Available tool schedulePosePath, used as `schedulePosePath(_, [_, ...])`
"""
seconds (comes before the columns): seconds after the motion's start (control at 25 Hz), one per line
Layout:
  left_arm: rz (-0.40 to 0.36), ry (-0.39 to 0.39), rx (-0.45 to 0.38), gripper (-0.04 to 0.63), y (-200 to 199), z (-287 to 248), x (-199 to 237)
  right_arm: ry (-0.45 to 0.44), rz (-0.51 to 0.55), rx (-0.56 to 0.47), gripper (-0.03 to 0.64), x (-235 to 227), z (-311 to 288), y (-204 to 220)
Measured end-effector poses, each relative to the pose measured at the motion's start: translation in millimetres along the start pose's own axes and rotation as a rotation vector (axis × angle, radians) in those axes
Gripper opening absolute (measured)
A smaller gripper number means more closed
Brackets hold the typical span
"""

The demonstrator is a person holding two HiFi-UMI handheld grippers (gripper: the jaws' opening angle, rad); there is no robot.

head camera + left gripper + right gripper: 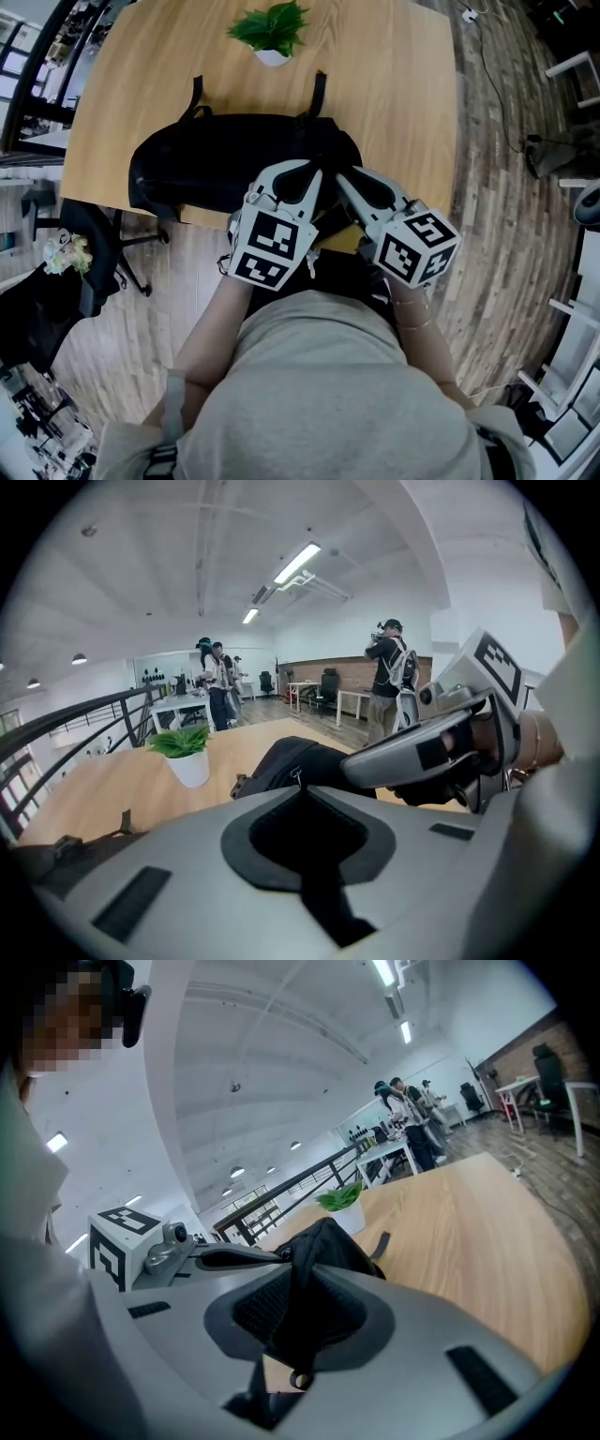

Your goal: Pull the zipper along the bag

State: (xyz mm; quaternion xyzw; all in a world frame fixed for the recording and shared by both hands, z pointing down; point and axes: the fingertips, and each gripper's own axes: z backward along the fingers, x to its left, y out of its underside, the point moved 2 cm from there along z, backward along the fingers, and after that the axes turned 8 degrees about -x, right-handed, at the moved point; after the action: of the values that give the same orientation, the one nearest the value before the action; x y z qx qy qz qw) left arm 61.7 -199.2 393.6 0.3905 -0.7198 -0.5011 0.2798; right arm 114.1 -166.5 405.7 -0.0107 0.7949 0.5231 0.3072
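The wooden table point(394, 94) is filling the upper half of the head view. The black bag point(216, 159) is lying across its near edge, mid-frame. I am holding my left gripper point(312, 176) and right gripper point(343, 178) side by side at the bag's right end. My right jaws are clamping a raised fold of the bag's fabric. A potted plant point(272, 33) is standing at top centre, beyond the bag. My left jaws are pinching together on the small metal zipper pull point(297, 777).

At black bag point(216, 169): left tool point(307, 180), right tool point(349, 186)
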Motion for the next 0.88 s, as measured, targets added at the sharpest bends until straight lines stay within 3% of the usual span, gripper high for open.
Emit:
schedulePosePath(0.28, [0.14,-0.013,0.003,0.021,1,11,10,0.013,0.033,-0.002,0.072,-1,2,-1])
schedulePosePath(0.72, [0.129,-0.089,0.012,0.023,11,30,25,0.026,0.052,0.003,0.069,-4,4,-3])
schedulePosePath(0.88, [0.166,-0.138,0.019,0.023,19,42,35,0.028,0.053,0.005,0.071,-7,5,-3])
